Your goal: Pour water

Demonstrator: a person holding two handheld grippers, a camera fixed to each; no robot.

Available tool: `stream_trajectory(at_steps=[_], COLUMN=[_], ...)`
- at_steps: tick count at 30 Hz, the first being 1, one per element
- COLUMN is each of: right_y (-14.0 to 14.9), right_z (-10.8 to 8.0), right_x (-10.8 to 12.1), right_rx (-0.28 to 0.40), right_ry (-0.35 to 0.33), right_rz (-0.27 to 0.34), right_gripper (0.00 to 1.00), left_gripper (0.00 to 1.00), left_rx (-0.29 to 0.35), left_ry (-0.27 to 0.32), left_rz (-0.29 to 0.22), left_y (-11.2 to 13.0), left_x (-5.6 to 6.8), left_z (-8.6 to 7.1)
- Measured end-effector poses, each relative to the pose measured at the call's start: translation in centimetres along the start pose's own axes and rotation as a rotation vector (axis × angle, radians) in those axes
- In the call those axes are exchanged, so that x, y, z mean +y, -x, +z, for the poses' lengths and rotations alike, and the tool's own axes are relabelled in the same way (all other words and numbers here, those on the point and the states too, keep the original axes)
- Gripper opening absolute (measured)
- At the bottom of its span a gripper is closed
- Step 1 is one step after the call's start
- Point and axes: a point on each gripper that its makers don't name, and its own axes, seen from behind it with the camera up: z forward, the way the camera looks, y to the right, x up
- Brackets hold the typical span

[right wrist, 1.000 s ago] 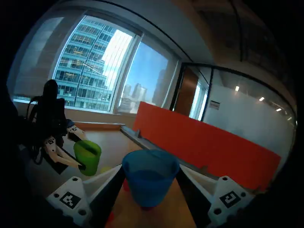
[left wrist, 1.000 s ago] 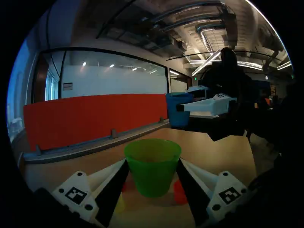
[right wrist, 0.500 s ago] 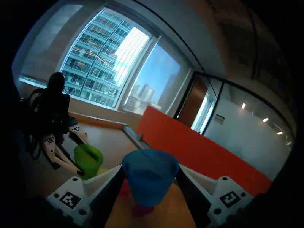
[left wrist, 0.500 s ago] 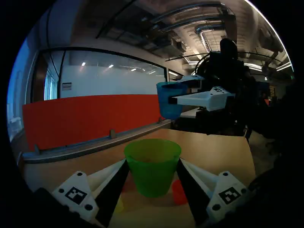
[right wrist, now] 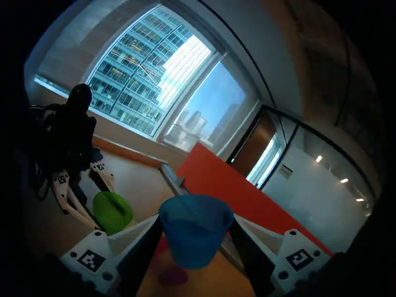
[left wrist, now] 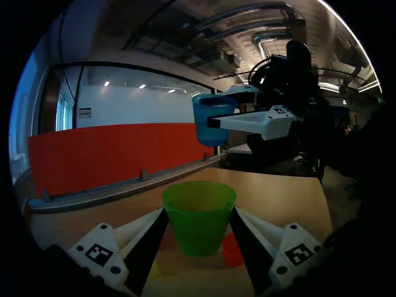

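A green cup (left wrist: 199,216) stands upright between my left gripper's fingers, and the left gripper (left wrist: 198,232) is shut on it just above the wooden table (left wrist: 277,193). In the right gripper view that green cup (right wrist: 113,212) and the left gripper (right wrist: 96,205) sit low at the left. My right gripper (right wrist: 196,237) is shut on a blue cup (right wrist: 195,228) with water inside, tilted a little to the left. In the left gripper view the blue cup (left wrist: 209,121) hangs high, above and behind the green cup, held by the right gripper (left wrist: 218,119).
An orange partition (left wrist: 114,153) with a grey rail (left wrist: 123,188) runs along the table's far edge. Small red and yellow items (left wrist: 230,248) lie on the table under the green cup. A person (left wrist: 297,104) stands behind the right gripper. Large windows (right wrist: 148,89) lie beyond.
The right gripper has lifted the blue cup higher and carried it toward the green cup, tilting as it goes. The left gripper and green cup have stayed put.
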Motion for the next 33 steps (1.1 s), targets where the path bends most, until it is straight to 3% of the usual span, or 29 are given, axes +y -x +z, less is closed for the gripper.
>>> stream_trajectory(at_steps=[33], right_y=[-3.0], right_z=[2.8], right_x=[0.3], right_rx=[0.026], right_ry=[0.007], right_rz=[-0.320], right_gripper=[0.91], left_gripper=[0.83], left_rx=[0.006], left_ry=[0.026], left_rz=[-0.003], left_y=[0.0], left_x=[1.1], left_z=[0.5])
